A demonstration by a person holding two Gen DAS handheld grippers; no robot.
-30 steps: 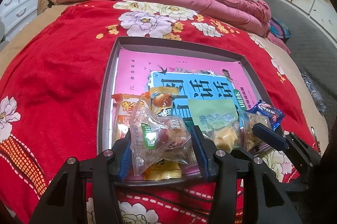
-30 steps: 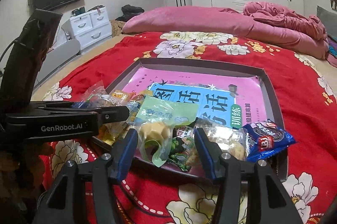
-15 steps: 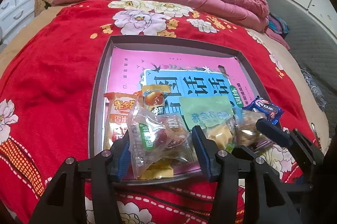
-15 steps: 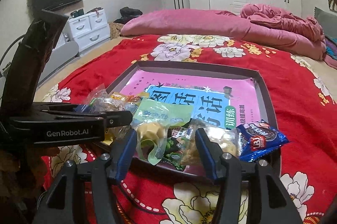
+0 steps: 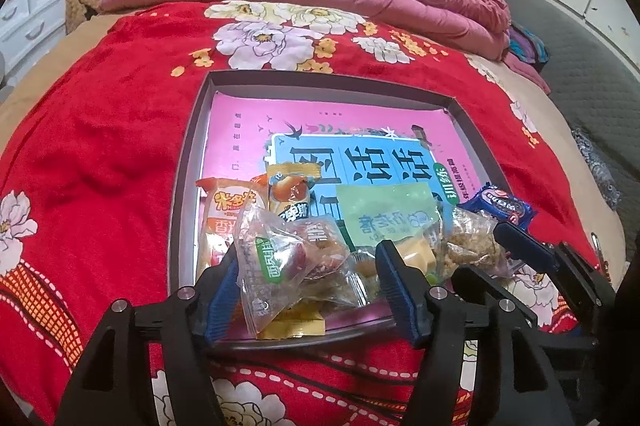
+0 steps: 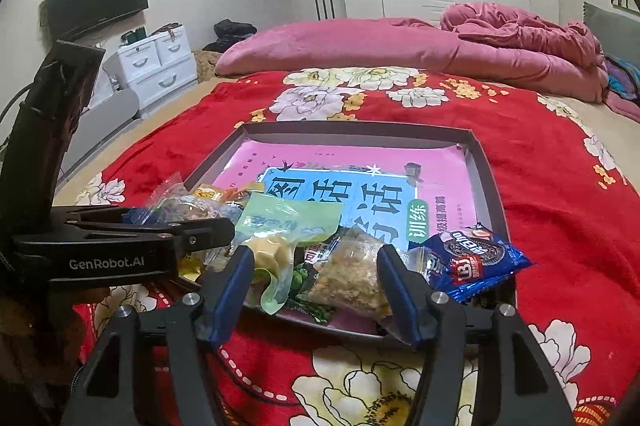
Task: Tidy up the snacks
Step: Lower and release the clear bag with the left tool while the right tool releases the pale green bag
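Red floral bedding (image 5: 100, 153) is spread over the bed, and a shallow grey tray (image 5: 188, 161) lined with a pink and blue booklet (image 5: 360, 153) is set on it. The snacks are gathered along the tray's near edge. A clear packet (image 5: 276, 262) is seen between the jaws of the left gripper (image 5: 304, 290), which have just been opening; the pads stand apart from its sides, so it is released. A crumbly packet (image 6: 352, 278) and a pale green packet (image 6: 280, 226) lie between the jaws of the right gripper (image 6: 316, 290), which have also just been opening without clamping. A blue biscuit packet (image 6: 472, 262) rests at the tray's right corner.
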